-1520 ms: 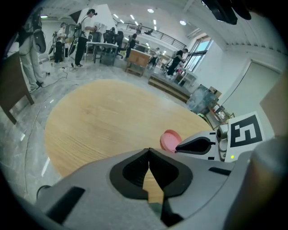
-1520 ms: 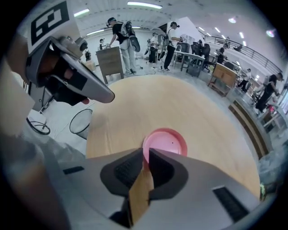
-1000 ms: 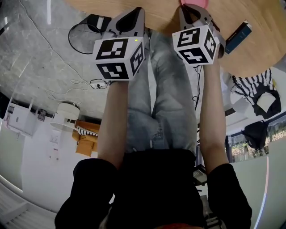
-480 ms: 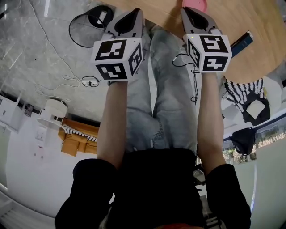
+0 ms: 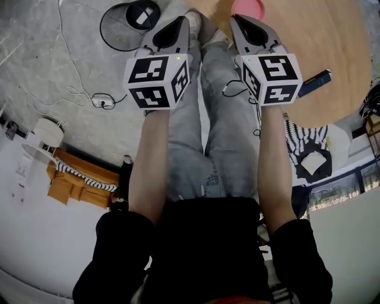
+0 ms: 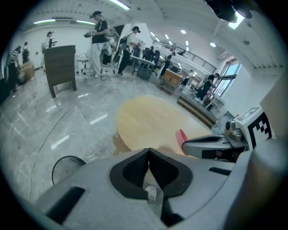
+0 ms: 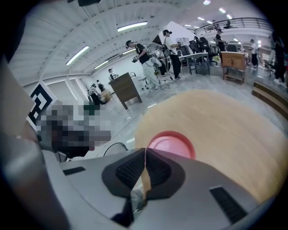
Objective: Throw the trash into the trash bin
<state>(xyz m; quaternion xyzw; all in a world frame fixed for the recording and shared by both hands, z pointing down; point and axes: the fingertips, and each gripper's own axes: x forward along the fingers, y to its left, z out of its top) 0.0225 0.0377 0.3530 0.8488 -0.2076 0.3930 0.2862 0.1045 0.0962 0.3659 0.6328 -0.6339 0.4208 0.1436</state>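
Two tools, left and right, were closed tight and empty, aimed side by side at 12 o'clock, likely to approach the worktop. One pink plate lay there; no trash was identifiable. The bin stood on the floor at 11 o'clock.

Your round wooden tabletop is pale tan, with a pink round dish at its edge. The wire trash bin is black, the stone floor grey-veined, your denim jeans faded blue.
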